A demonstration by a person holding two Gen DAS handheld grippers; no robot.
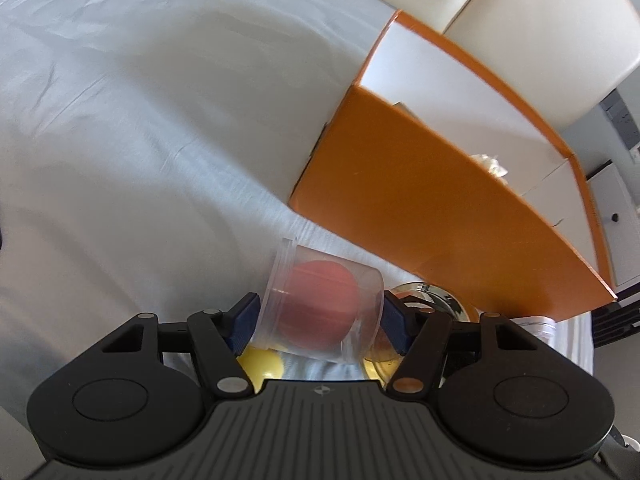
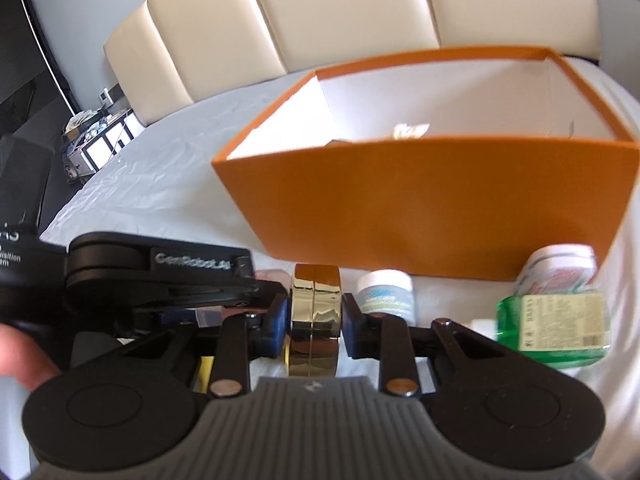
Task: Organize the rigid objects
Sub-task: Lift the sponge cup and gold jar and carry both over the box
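Note:
My left gripper (image 1: 318, 320) is shut on a clear plastic jar (image 1: 320, 304) with a pink ball inside, held tilted above the white bedsheet. My right gripper (image 2: 315, 322) is shut on a shiny gold round case (image 2: 315, 312), which also shows in the left wrist view (image 1: 430, 300). An open orange box (image 2: 432, 208) with a white inside stands just beyond both grippers; it also shows in the left wrist view (image 1: 420, 200). Something small and pale lies inside the box (image 2: 410, 130).
A white cream jar (image 2: 386, 292), a green bottle (image 2: 556, 326) and a white-lidded tub (image 2: 560, 266) stand on the sheet in front of the box. A yellow ball (image 1: 262, 364) lies under my left gripper. A cream padded headboard (image 2: 320, 12) is behind.

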